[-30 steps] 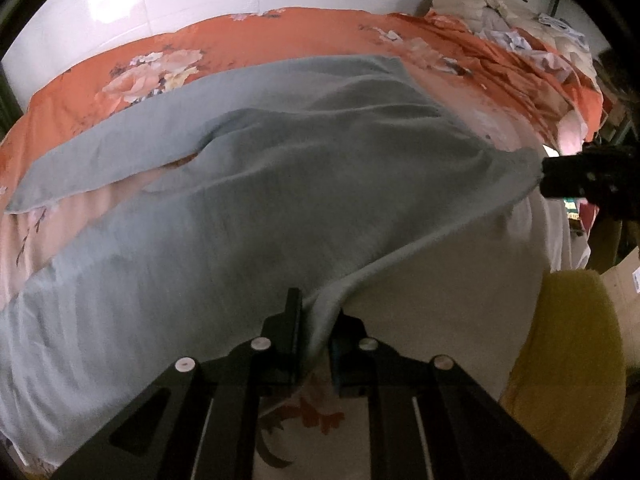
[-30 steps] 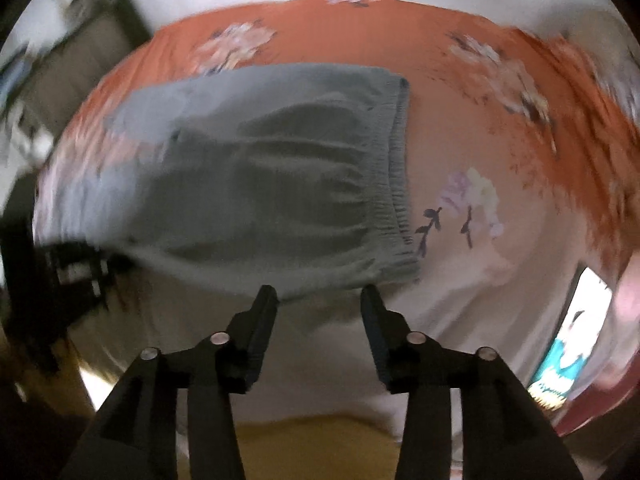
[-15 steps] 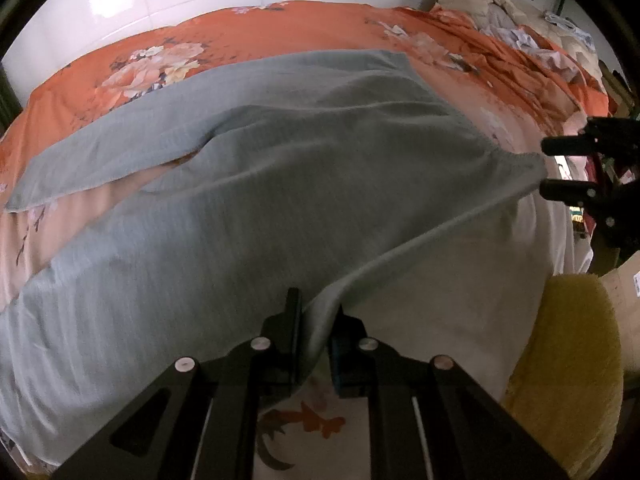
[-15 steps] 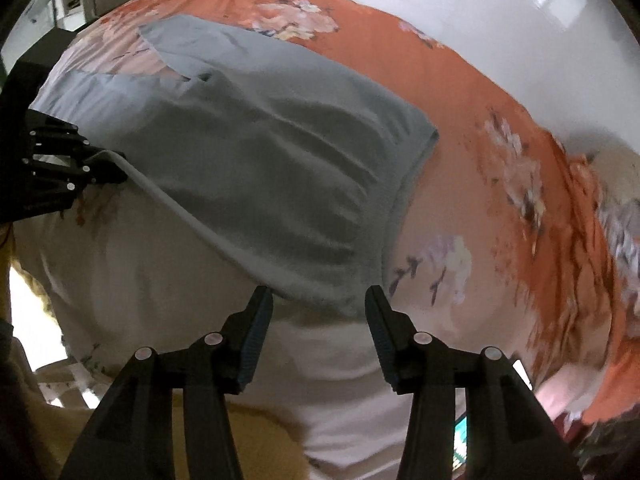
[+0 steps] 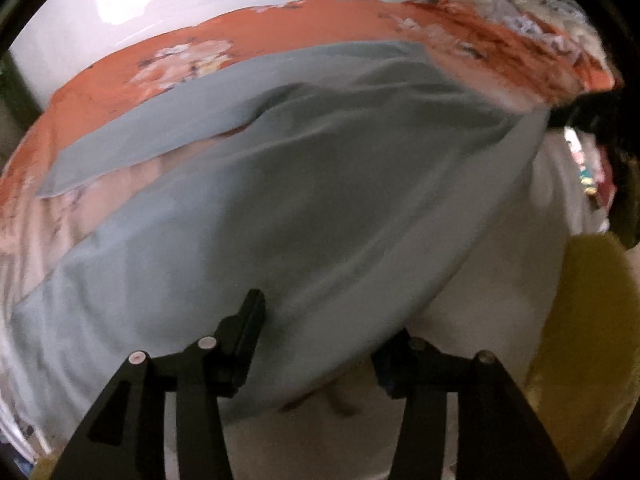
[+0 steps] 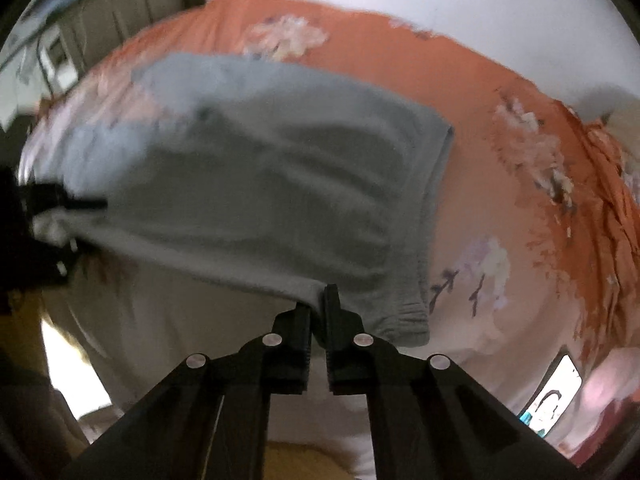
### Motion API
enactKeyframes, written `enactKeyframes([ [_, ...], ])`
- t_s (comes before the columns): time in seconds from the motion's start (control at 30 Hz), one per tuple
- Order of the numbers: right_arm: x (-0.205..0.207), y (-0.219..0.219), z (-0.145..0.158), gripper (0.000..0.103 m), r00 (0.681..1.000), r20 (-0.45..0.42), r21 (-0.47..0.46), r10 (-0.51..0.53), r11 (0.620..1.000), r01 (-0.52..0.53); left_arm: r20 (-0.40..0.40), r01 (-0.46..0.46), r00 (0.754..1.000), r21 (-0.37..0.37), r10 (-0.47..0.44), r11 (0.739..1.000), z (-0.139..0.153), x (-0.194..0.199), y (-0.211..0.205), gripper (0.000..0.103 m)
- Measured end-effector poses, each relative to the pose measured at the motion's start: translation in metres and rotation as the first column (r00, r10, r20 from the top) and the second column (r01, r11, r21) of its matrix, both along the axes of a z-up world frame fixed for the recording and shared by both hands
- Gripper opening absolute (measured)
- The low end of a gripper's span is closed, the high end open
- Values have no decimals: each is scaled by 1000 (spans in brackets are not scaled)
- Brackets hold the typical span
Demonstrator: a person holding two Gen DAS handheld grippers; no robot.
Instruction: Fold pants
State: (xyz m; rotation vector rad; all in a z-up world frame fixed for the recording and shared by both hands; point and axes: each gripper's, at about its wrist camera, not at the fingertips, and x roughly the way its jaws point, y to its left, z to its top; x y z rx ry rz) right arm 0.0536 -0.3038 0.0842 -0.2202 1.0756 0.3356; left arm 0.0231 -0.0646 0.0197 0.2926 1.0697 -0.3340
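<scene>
The grey woven-cotton pants (image 5: 304, 184) lie spread flat across the orange floral bed sheet (image 5: 280, 20), both legs apart toward the frame's left; no fold is made yet. The left gripper (image 5: 320, 336) is spread wide, near hem draped between. The right gripper (image 6: 318, 308) is clenched on the waistband edge. Bare sheet lies beyond the pants in both views

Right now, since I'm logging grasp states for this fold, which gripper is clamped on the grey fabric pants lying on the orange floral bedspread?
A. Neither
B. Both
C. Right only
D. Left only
C. The right gripper has its fingers shut on the near edge of the grey fabric pants by the waistband, while the left gripper stands open, fingers spread around the cloth.
</scene>
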Motion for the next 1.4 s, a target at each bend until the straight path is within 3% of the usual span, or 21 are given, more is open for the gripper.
enactKeyframes([
  [0.1, 4, 1, 16, 5, 999, 44, 24, -14, 1000, 13, 43, -76, 996, 37, 74, 996, -4, -3, 24, 51],
  [0.13, 4, 0, 19, 5, 999, 51, 32, -20, 999, 18, 64, -102, 993, 32, 100, 994, -2, -3, 33, 45],
  [0.17, 5, 0, 21, 5, 998, 53, 43, -28, 999, 26, 85, -137, 987, 12, 136, 990, 0, -3, 43, 25],
  [0.2, 5, 0, 23, 6, 998, 56, 51, -37, 998, 34, 87, -156, 984, -16, 157, 988, 3, -2, 51, 15],
  [0.27, 5, 0, 24, 6, 997, 61, 62, -54, 997, 51, 84, -182, 977, -135, 195, 974, 15, -2, 71, 9],
  [0.33, 4, -1, 23, 5, 996, 55, 84, -71, 994, 66, 135, -175, 970, -188, 202, 966, 36, -8, 76, 8],
  [0.5, 0, -4, 35, 6, 994, 81, 90, -79, 993, 71, 237, -114, 958, -209, 164, 971, 96, -8, 67, 6],
  [0.6, 14, -10, 50, 5, 988, 113, 116, -110, 989, 97, 244, -112, 955, -221, 166, 969, 119, 15, 61, 6],
  [0.77, 59, -17, 63, 5, 977, 156, 136, -147, 983, 126, 200, -137, 963, -222, 183, 965, 131, 74, 59, 6],
  [0.9, 105, -16, 51, 5, 976, 145, 145, -163, 979, 142, 153, -156, 971, -177, 184, 972, 115, 132, 61, 6],
  [1.13, 175, -17, -1, 8, 972, 55, 160, -228, 963, 217, -28, -238, 971, -164, 237, 957, 39, 213, 72, 8],
  [1.27, 189, -23, -24, 16, 961, 14, 158, -275, 950, 269, -63, -271, 962, -180, 264, 946, 11, 227, 77, 24],
  [1.4, 179, -40, -22, 23, 951, 22, 237, -310, 925, 296, -57, -272, 962, -177, 266, 946, -2, 224, 80, 35],
])
